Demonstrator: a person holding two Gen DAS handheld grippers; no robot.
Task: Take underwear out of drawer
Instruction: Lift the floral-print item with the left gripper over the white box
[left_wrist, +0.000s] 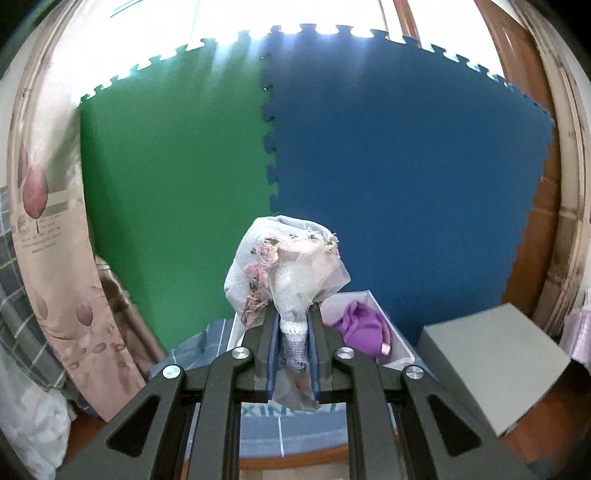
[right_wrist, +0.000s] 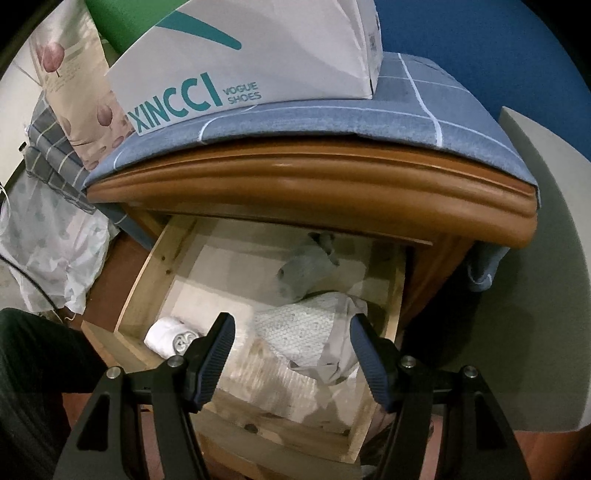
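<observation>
My left gripper (left_wrist: 293, 314) is shut on a bunched white lace underwear (left_wrist: 286, 267) with pink flower trim, held up in the air above the cabinet top. A white shoe box (left_wrist: 373, 334) behind it holds a purple garment (left_wrist: 364, 326). My right gripper (right_wrist: 291, 328) hangs open above the pulled-out wooden drawer (right_wrist: 147, 280). Inside the drawer lie a grey garment (right_wrist: 306, 269), a white patterned garment (right_wrist: 306, 332) between my fingers' line of sight, and a rolled white sock (right_wrist: 168, 338) at the front left.
A blue checked cloth (right_wrist: 332, 118) covers the wooden cabinet top, with the white shoe box (right_wrist: 240, 55) on it. Green (left_wrist: 173, 166) and blue (left_wrist: 406, 166) foam mats stand behind. A grey box (left_wrist: 491, 365) sits at right. A flowered curtain (left_wrist: 55, 258) hangs left. A dark sleeve (right_wrist: 33, 369) is at lower left.
</observation>
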